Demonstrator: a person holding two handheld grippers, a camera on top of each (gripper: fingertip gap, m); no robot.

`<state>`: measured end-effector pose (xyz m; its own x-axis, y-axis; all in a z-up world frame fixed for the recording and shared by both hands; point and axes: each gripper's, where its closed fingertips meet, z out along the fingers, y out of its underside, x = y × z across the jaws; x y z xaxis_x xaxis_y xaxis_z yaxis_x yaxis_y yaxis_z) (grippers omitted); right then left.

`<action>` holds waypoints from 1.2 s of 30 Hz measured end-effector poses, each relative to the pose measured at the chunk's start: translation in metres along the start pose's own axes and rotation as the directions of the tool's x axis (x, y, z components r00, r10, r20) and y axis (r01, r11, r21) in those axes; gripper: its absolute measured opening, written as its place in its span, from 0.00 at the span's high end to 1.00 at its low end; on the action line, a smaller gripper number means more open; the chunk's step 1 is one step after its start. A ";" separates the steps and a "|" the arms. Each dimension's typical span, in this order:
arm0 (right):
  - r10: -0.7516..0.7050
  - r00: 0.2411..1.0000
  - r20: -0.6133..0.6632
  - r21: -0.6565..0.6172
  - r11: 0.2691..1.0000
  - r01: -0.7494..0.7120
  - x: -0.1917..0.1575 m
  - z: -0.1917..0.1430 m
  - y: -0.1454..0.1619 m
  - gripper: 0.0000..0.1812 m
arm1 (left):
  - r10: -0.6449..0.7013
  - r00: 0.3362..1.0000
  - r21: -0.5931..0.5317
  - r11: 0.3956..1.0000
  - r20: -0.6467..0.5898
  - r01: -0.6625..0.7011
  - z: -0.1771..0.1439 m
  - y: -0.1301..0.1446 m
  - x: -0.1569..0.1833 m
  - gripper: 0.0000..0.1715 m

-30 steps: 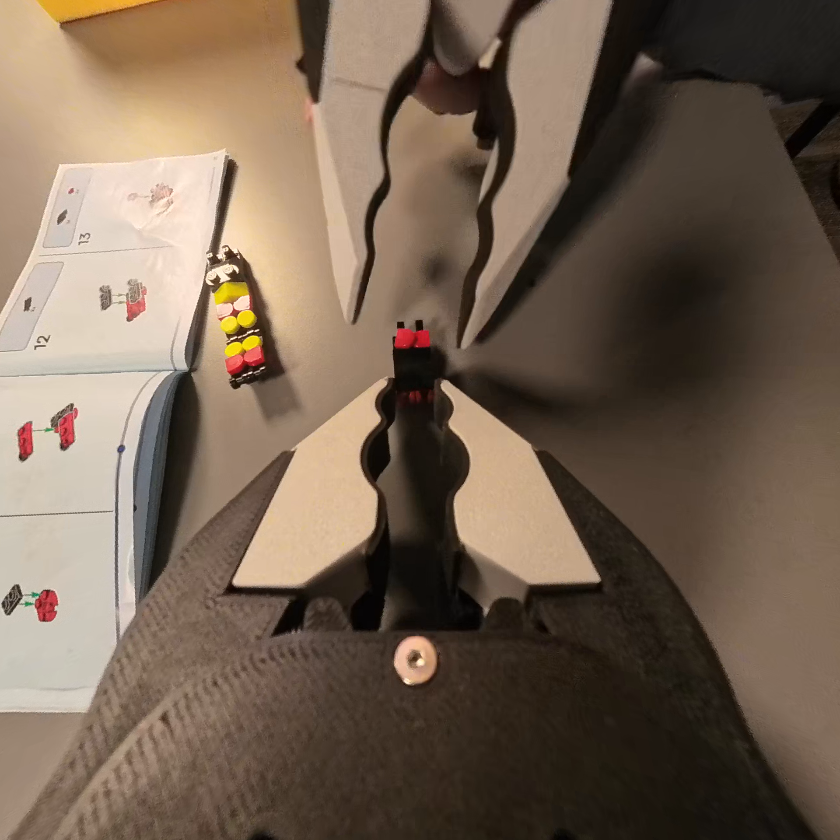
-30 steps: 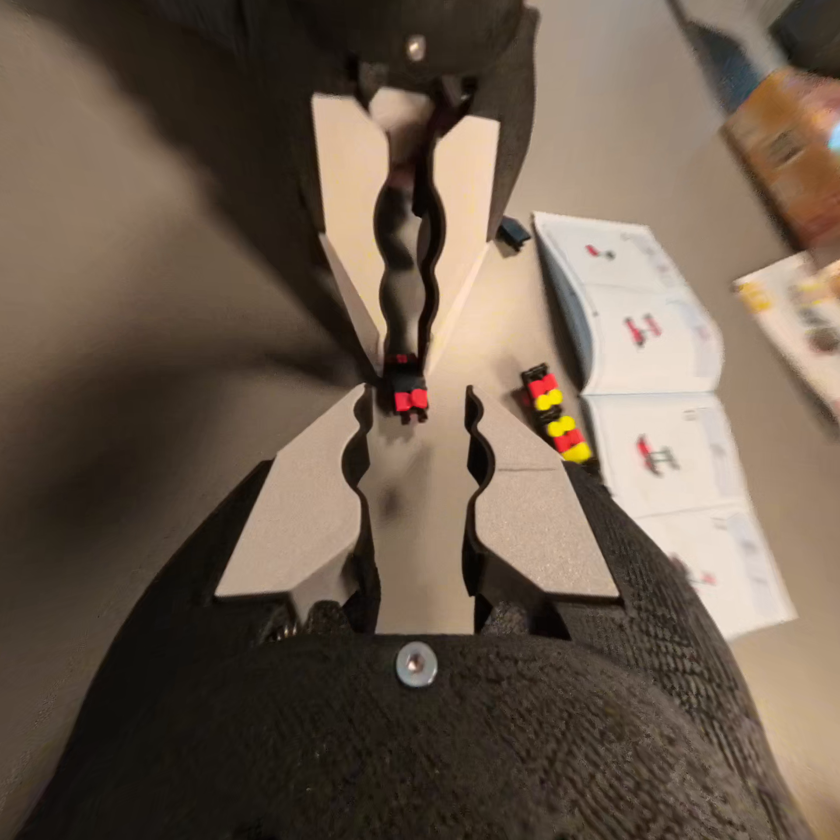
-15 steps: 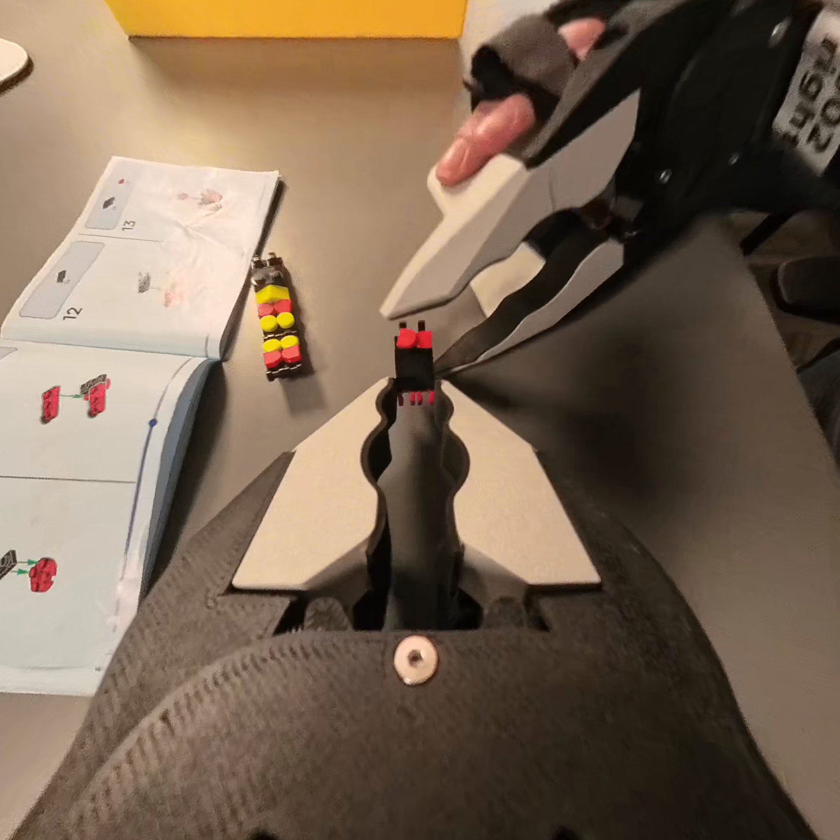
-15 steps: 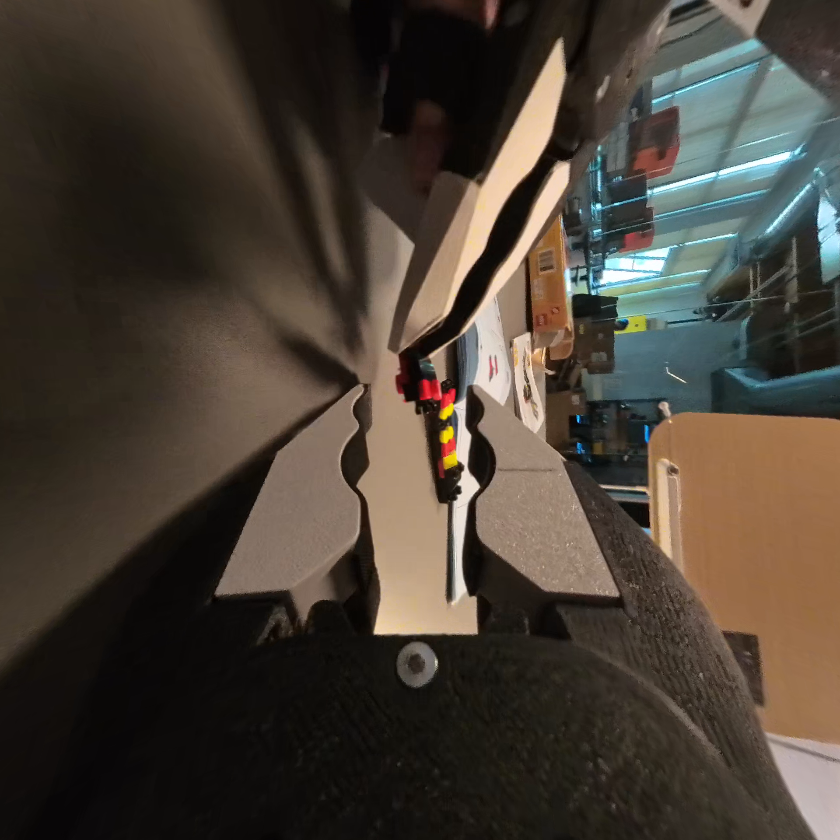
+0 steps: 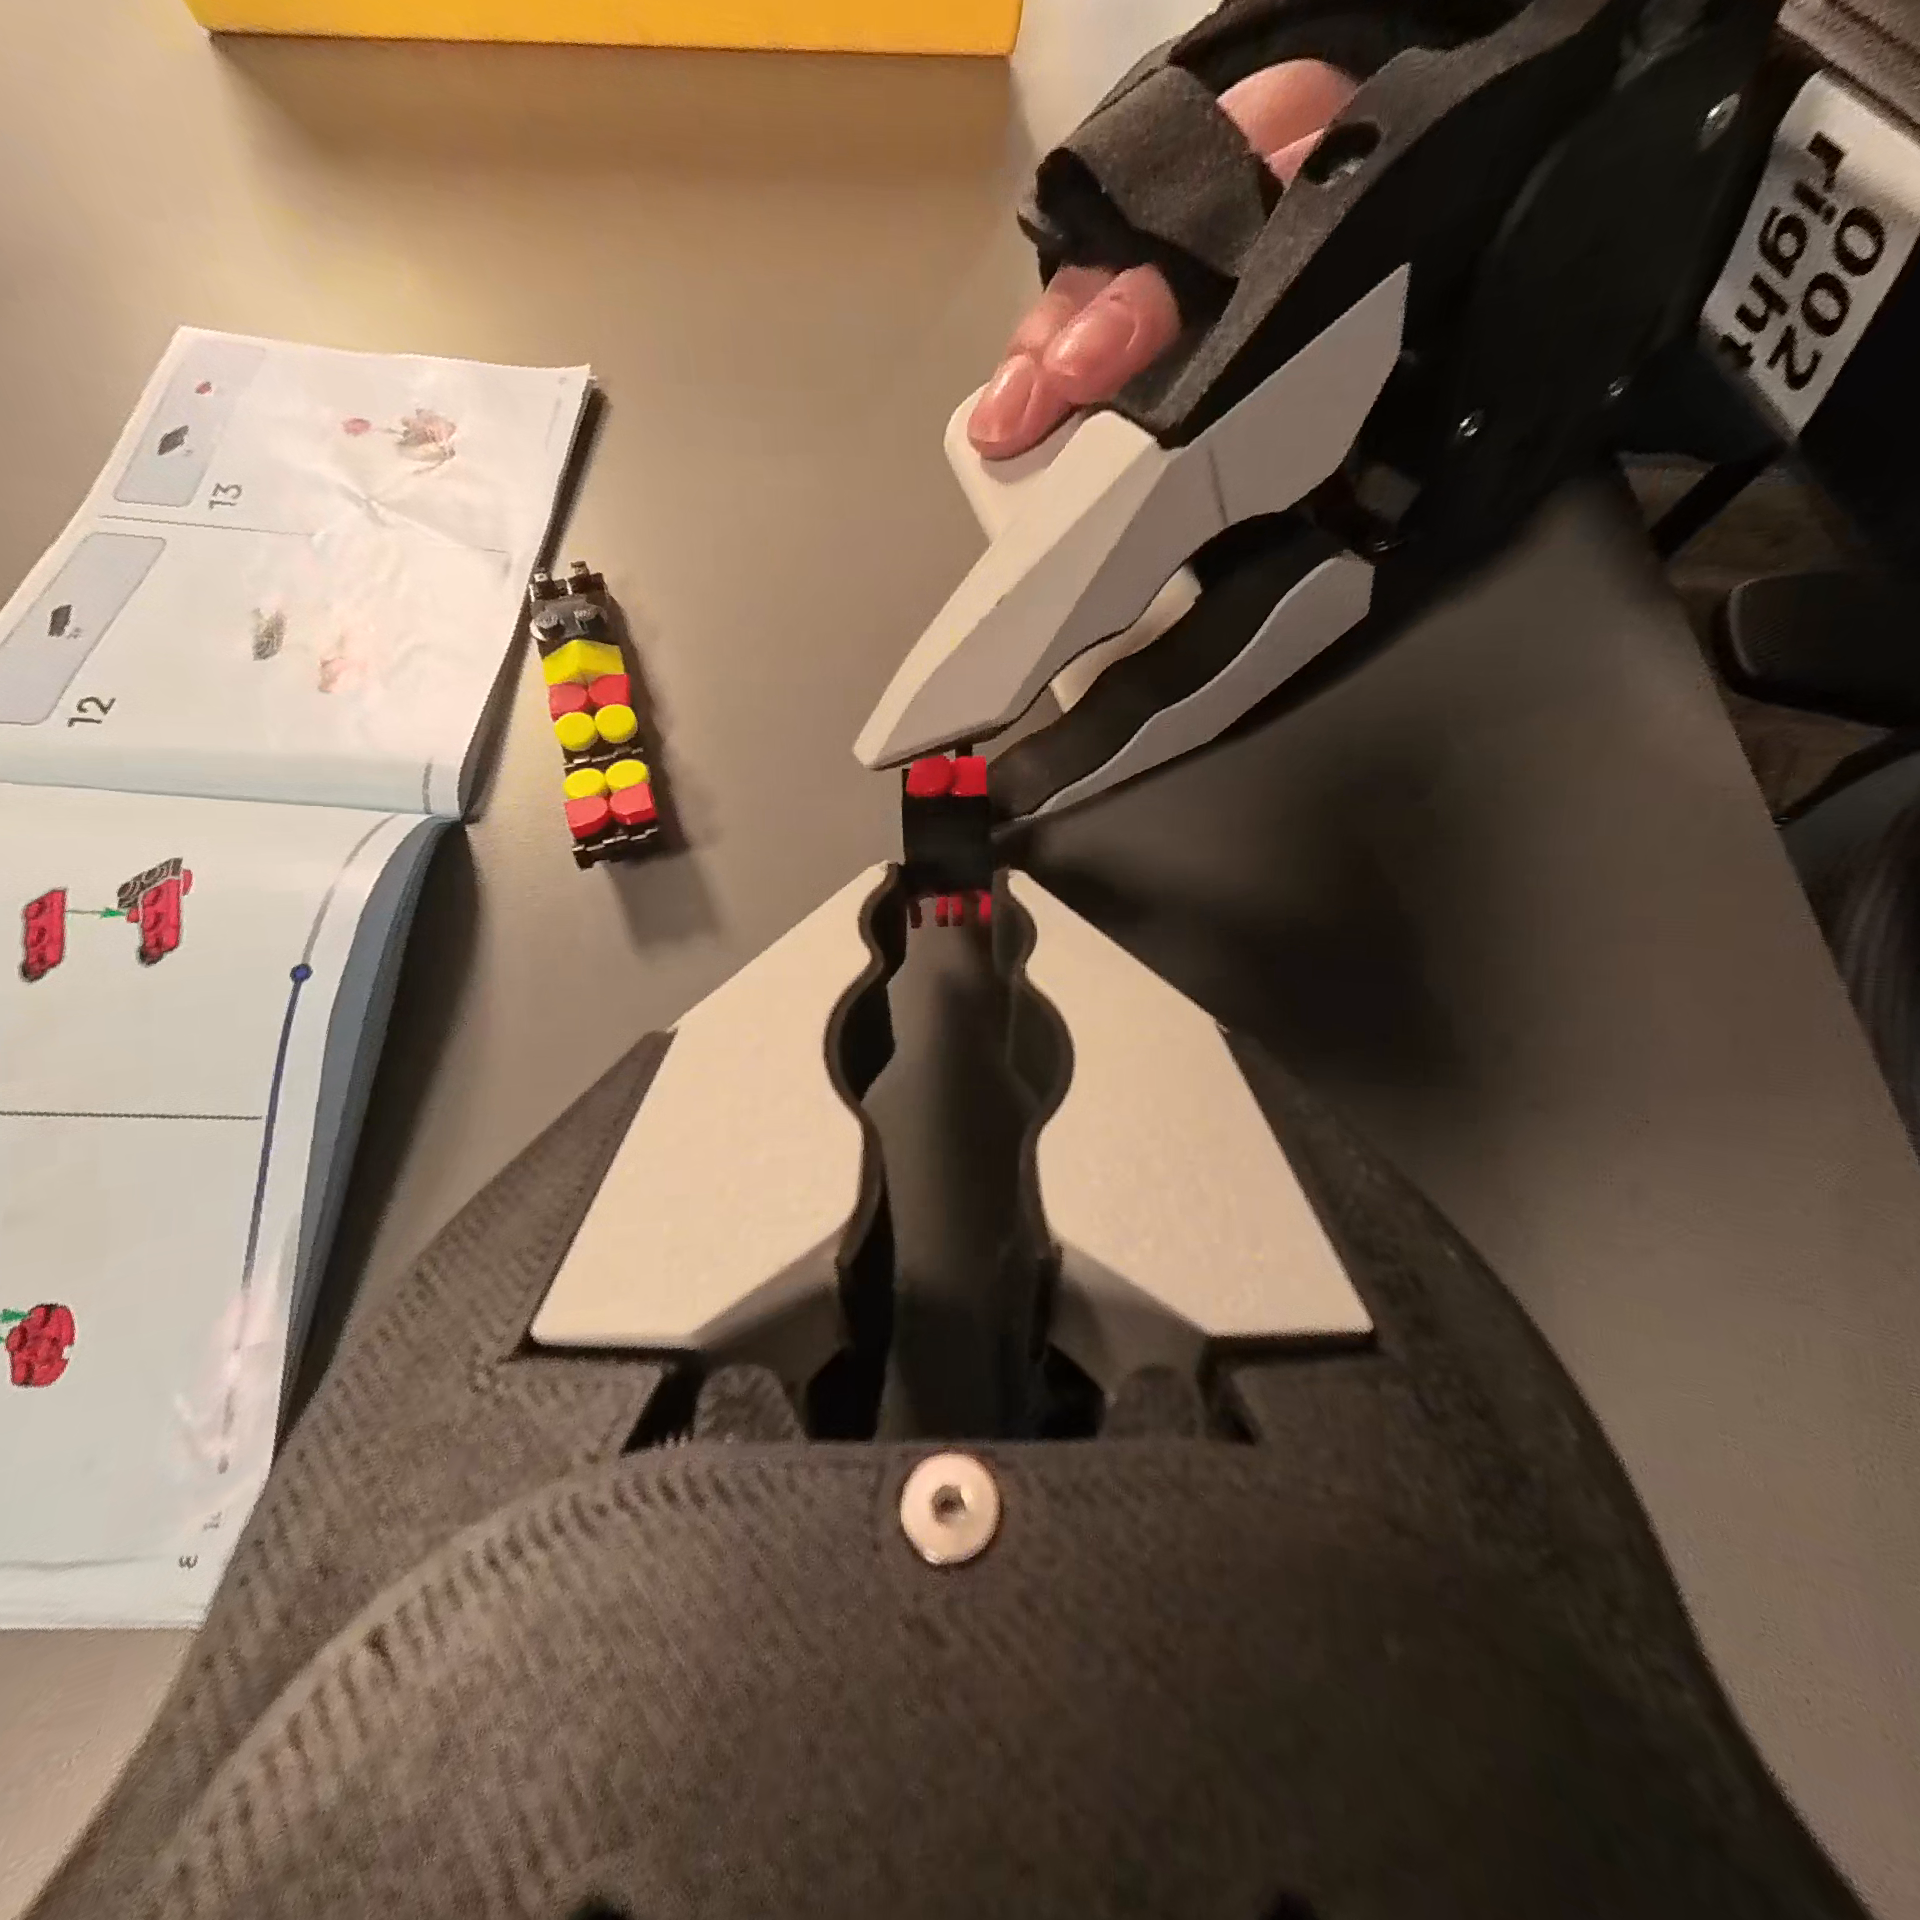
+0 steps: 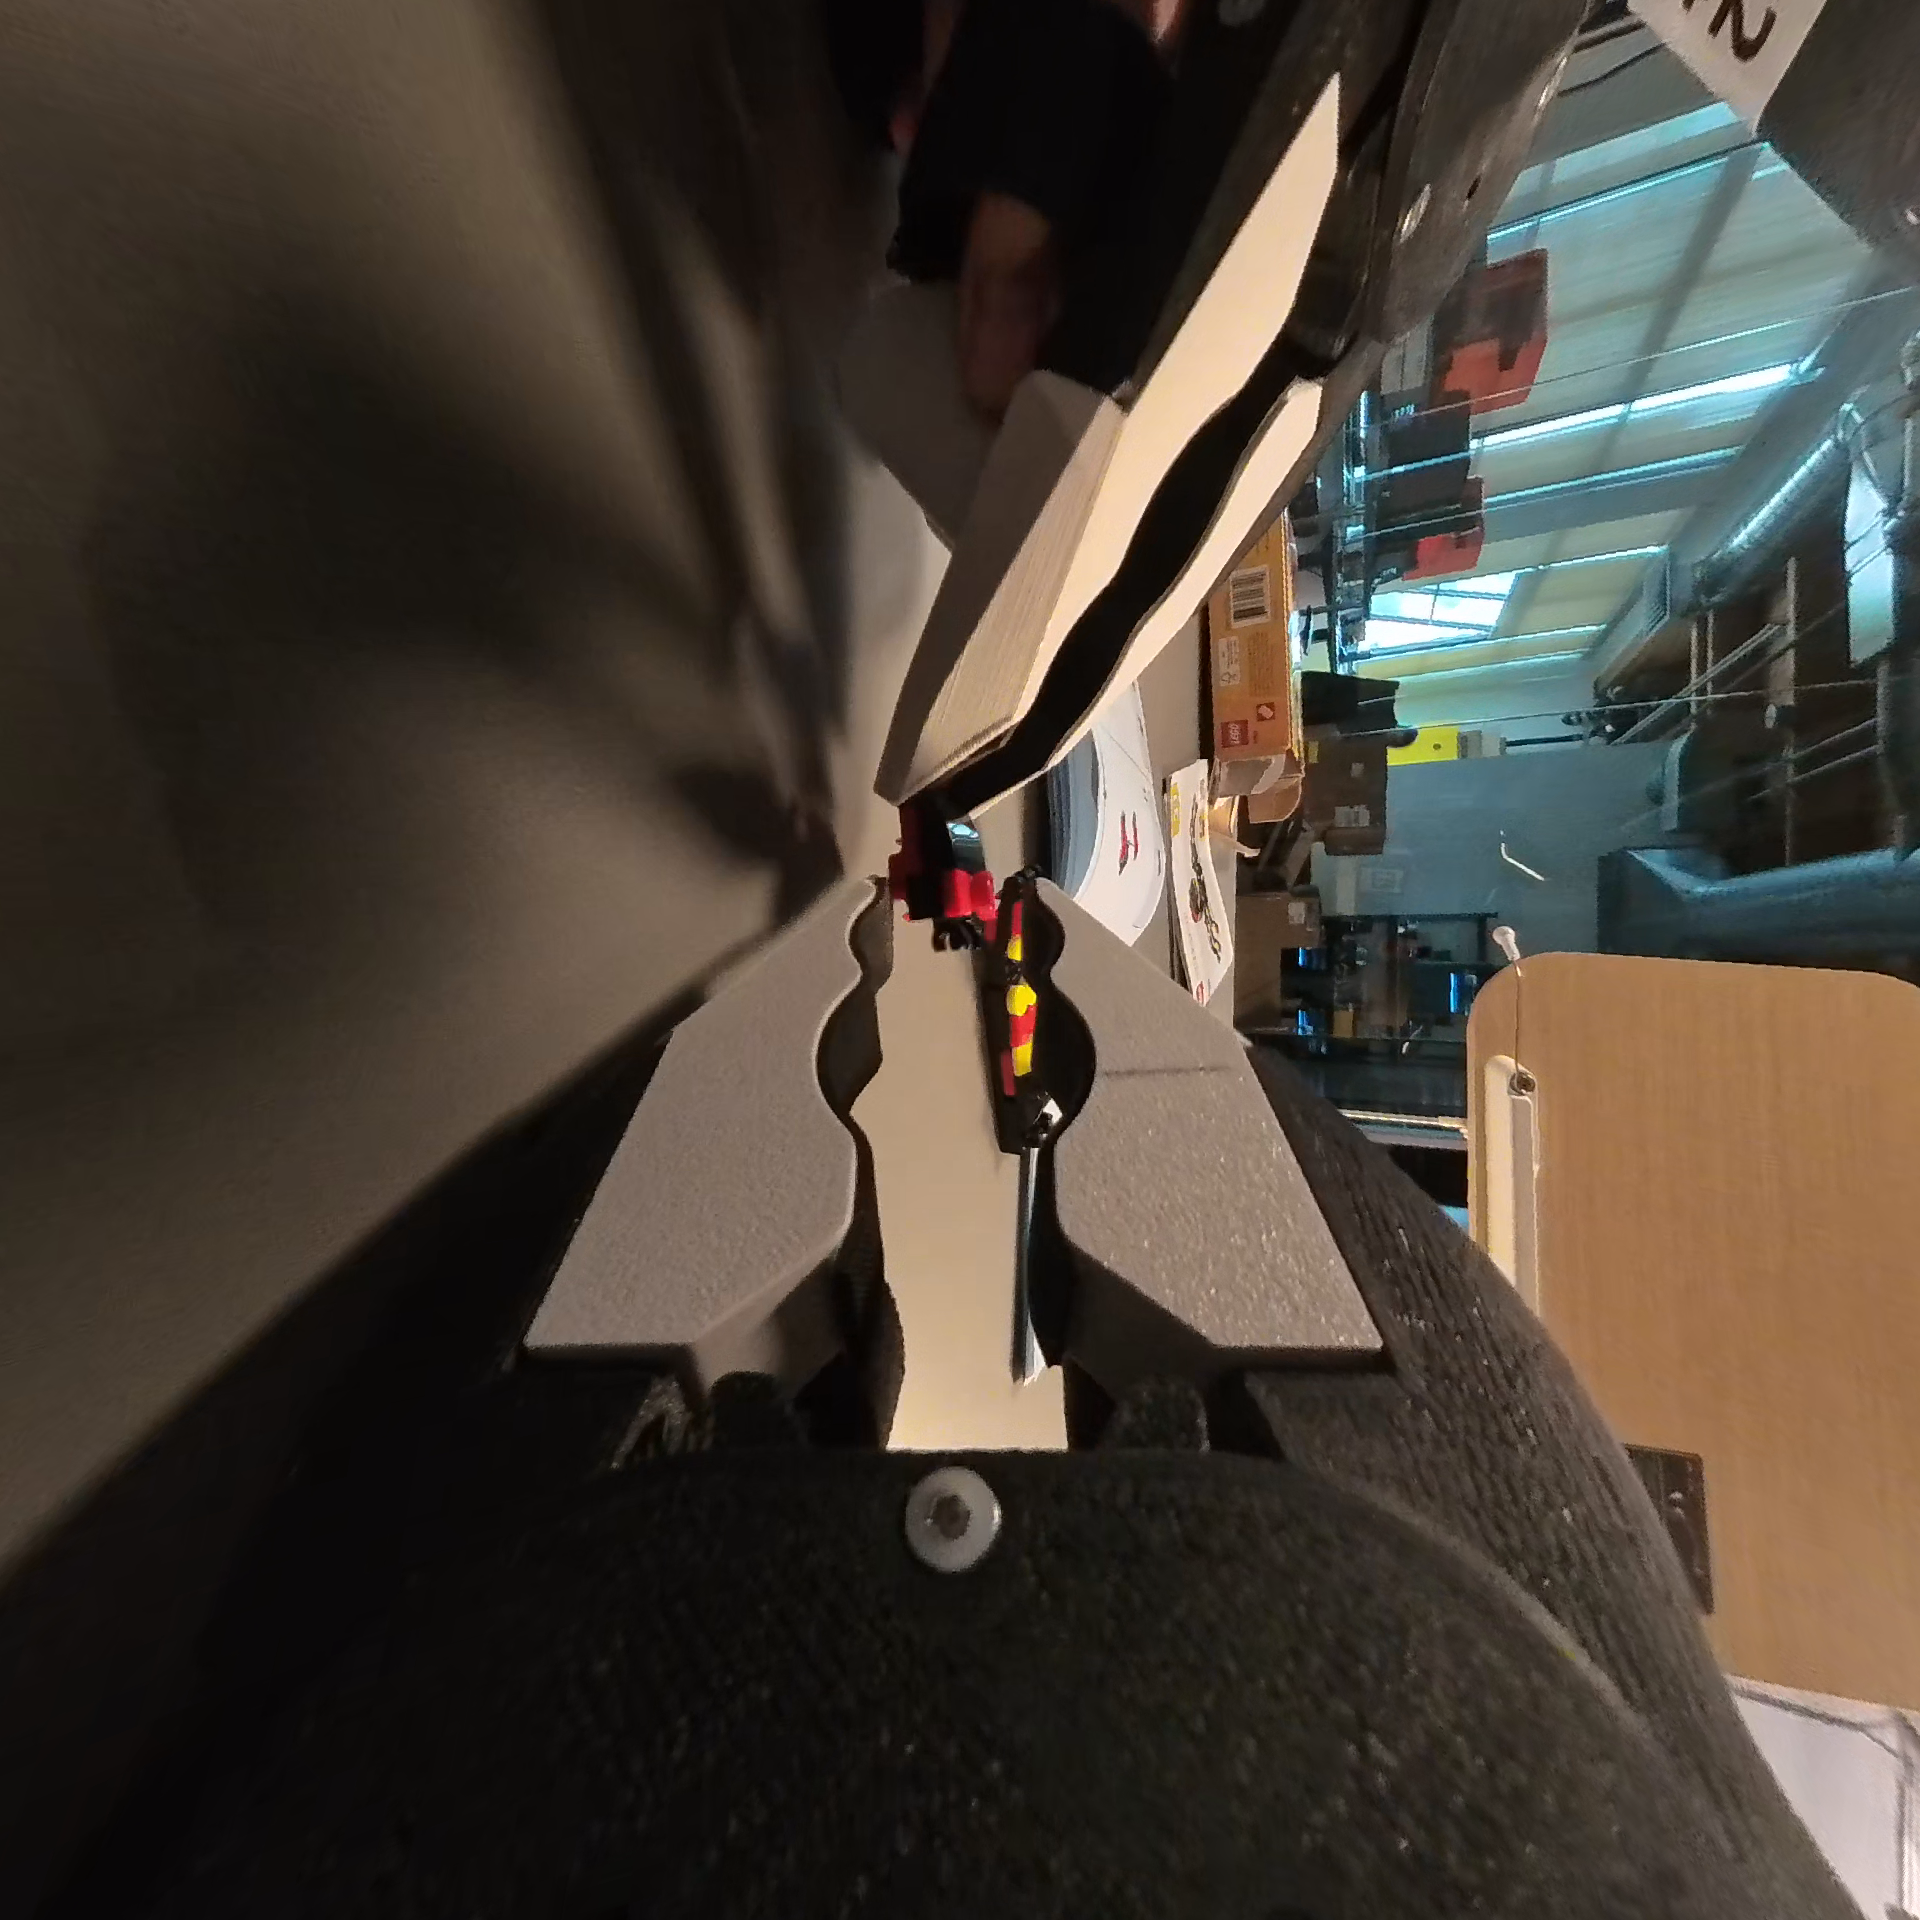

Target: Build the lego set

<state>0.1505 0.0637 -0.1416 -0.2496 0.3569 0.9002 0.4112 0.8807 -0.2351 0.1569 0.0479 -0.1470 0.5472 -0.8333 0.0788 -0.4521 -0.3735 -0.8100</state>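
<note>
My left gripper (image 5: 948,883) is shut on a small black and red lego piece (image 5: 945,842) and holds it above the dark table (image 5: 1351,1039). The piece's red end sticks out past the tips. My right gripper (image 5: 961,781) comes in from the upper right, rolled on its side and open, with its tips on either side of that red end. In the right wrist view the piece (image 6: 940,894) sits between my open right gripper (image 6: 961,891) tips, with the left gripper (image 6: 940,805) beyond it. A black strip with yellow and red pieces (image 5: 601,717) lies on the table.
An open instruction booklet (image 5: 260,644) lies at the left beside the strip. A yellow box (image 5: 613,21) stands at the far edge. The table's edge runs down the right side. In the right wrist view the strip (image 6: 1016,1013) and an orange box (image 6: 1252,655) show. My left and right fingertips are right by each other.
The right gripper has rolled onto its side and closed in, so its open tips now bracket the red end of the piece. The left gripper has kept its hold and barely moved.
</note>
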 end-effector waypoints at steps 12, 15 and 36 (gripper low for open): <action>-0.010 1.000 0.018 0.017 1.000 0.009 -0.004 -0.001 -0.001 0.91 | -0.017 0.999 0.001 1.000 -0.032 0.017 0.000 0.000 0.002 0.91; -0.006 1.000 0.026 0.029 1.000 0.005 -0.005 -0.002 -0.002 0.91 | -0.008 0.999 -0.001 1.000 -0.038 0.008 0.000 0.000 0.004 0.91; -0.017 0.997 0.069 0.028 1.000 0.015 -0.013 -0.003 -0.003 0.92 | -0.020 0.994 -0.036 0.999 -0.105 0.016 0.001 0.005 0.012 0.91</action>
<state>0.1549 0.0550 -0.1512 -0.3164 0.3628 0.8765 0.3830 0.8942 -0.2319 0.1614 0.0364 -0.1509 0.4790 -0.8640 0.1552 -0.4682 -0.4011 -0.7873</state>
